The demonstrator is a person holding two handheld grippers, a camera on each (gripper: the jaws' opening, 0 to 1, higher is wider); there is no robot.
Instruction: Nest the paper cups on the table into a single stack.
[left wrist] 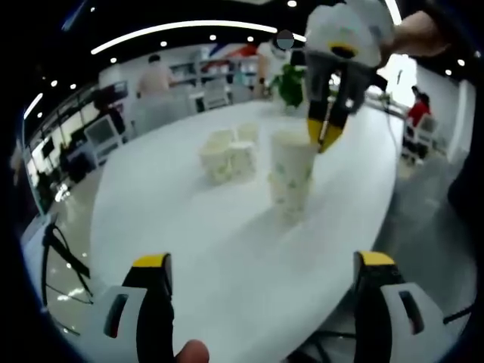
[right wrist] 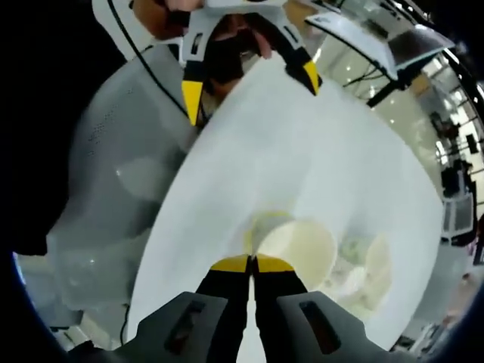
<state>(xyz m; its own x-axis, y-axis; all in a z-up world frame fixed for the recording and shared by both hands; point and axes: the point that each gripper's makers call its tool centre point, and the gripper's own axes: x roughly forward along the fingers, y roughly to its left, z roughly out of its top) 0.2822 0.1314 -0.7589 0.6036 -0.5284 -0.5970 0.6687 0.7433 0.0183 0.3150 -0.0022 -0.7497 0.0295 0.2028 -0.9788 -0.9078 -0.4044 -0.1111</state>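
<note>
on the left of the left gripper view sits a cluster of loose paper cups (left wrist: 229, 157), upright on the white table (left wrist: 174, 227), mouths up. moving right, the tall stack (left wrist: 291, 178) stands near the table's middle, its long axis vertical and its open mouth pointing at the ceiling. right above it the right gripper (left wrist: 324, 134) comes down from the top, jaws pressed together on the rim of the top cup (left wrist: 293, 153), one jaw inside, one outside, as best i can judge through the blur. down at the bottom of that view the left gripper (left wrist: 261, 272) hangs spread wide, holding nothing.

in the right gripper view the pinched jaws meet at the near rim, the cup mouth (right wrist: 299, 246) open just beyond them.

the risk, i'd say: the stack is tall and narrow, so any sideways tug from that rim pinch could tip it. and if the cup isn't seated straight it may jam crooked, or the soft rim may crease.
</note>
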